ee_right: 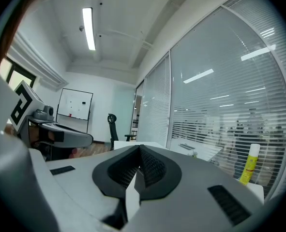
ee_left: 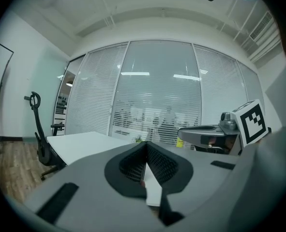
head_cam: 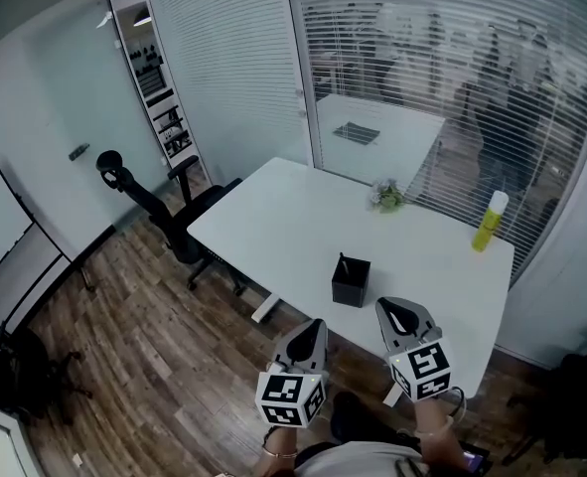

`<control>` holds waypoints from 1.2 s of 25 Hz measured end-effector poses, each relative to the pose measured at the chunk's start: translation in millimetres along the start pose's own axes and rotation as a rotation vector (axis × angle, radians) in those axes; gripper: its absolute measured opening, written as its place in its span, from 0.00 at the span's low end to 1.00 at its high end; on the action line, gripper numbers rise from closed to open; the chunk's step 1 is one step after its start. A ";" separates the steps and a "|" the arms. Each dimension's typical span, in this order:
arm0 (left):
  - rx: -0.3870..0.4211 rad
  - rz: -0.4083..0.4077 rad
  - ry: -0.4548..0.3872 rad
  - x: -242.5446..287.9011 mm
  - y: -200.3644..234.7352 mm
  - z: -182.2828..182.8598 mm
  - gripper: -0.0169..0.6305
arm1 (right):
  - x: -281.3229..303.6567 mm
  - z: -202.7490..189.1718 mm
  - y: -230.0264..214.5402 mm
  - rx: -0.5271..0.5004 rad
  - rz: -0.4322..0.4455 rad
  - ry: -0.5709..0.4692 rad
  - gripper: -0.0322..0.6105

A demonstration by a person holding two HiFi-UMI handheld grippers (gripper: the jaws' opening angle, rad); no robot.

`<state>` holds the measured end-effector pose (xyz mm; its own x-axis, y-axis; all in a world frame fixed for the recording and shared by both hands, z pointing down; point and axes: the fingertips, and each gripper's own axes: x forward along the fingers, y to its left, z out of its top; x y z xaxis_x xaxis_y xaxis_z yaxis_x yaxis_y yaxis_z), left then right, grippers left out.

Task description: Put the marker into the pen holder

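- My left grey two-jaw gripper (head_cam: 313, 328) and my right grey two-jaw gripper (head_cam: 400, 311) hang at the bottom centre of the head view. Both are clenched, with nothing between the jaws.
- A thin dark marker (head_cam: 343, 262) sticks up from the black square pen holder (head_cam: 351, 284) at mid-frame, so I judge the placing done.
- To finish well, I would keep both grippers off the holder, which looks light and sits near the table's near edge.
- The white rectangular table (head_cam: 273, 227) looks smooth. A small potted plant (head_cam: 385, 196) and a yellow bottle (head_cam: 490, 221) stand far from the holder.
- A black office chair (head_cam: 159, 210) stands at left on the wooden floor (head_cam: 144, 336), and slatted blinds (head_cam: 442, 78) fill the upper right.
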<state>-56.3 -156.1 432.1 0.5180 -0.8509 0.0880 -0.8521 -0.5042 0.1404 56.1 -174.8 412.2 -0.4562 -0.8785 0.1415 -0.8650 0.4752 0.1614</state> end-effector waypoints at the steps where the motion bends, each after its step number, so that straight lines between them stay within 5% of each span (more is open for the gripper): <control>1: -0.001 -0.001 -0.004 -3.8 -2.1 0.7 0.05 | -3.2 0.9 1.9 -0.001 0.000 -0.002 0.09; 15: -0.023 -0.014 -0.014 -40.4 -14.9 1.8 0.05 | -34.5 11.4 18.2 -0.019 -0.040 -0.020 0.09; 30: -0.022 -0.078 0.006 -20.6 -23.2 -2.4 0.05 | -27.7 8.1 8.9 -0.005 -0.056 -0.020 0.09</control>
<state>-47.1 -126.5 429.4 0.5830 -0.8083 0.0822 -0.8075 -0.5653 0.1683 59.3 -146.6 401.8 -0.4113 -0.9044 0.1131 -0.8881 0.4256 0.1734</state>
